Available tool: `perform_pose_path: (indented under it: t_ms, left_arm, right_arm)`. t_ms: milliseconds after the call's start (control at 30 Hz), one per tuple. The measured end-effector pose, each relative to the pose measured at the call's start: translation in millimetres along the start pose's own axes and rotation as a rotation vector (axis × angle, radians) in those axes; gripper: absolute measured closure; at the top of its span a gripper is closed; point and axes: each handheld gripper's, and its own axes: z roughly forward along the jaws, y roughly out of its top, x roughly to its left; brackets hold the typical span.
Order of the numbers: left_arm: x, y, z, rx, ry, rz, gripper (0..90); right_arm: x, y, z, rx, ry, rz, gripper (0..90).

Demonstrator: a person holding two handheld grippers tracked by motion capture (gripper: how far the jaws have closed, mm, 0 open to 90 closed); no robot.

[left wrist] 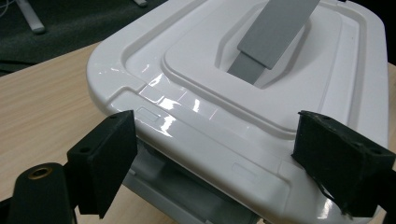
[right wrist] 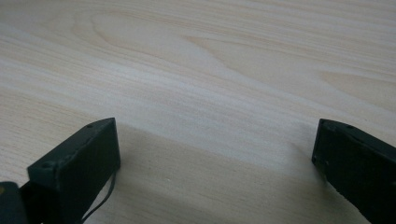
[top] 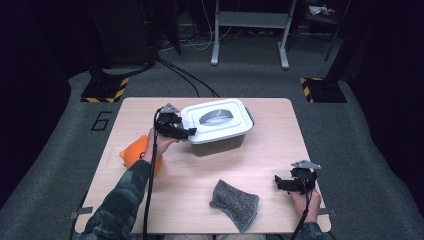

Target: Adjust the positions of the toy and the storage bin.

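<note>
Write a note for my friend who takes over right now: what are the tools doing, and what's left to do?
Left tool: open, jaws on either side of the near edge of the white lid on the box.
Right tool: open, low over bare table, holding nothing.
Grey cloth and an orange thing lie apart on the table.
Done: nothing obvious. Left: probably taking the lid off.

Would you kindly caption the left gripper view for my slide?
Open left claw straddling the near edge of the white lid on a storage box.
</note>
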Motion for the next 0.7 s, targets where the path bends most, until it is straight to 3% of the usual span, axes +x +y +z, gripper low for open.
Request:
perform_pose_path:
  t_ms: [133,500,700]
  left_arm:
    - [-3.2,1.8,6.3,-0.016,-0.013,0.003,13.4]
    - [-11.1,13.2,21.0,-0.001,-0.027,0.03,13.4]
    - [-15.4,14.1,17.8,-0.017,0.005,0.037,11.8]
  right_arm:
    - [0.0,0.0,0.0,0.0,0.0,0.0,0.2]
    - [-0.3,0.1,0.0,0.005,0.002,0.0,0.2]
    - [-0.4,0.1,0.0,0.006,0.002,0.0,0.2]
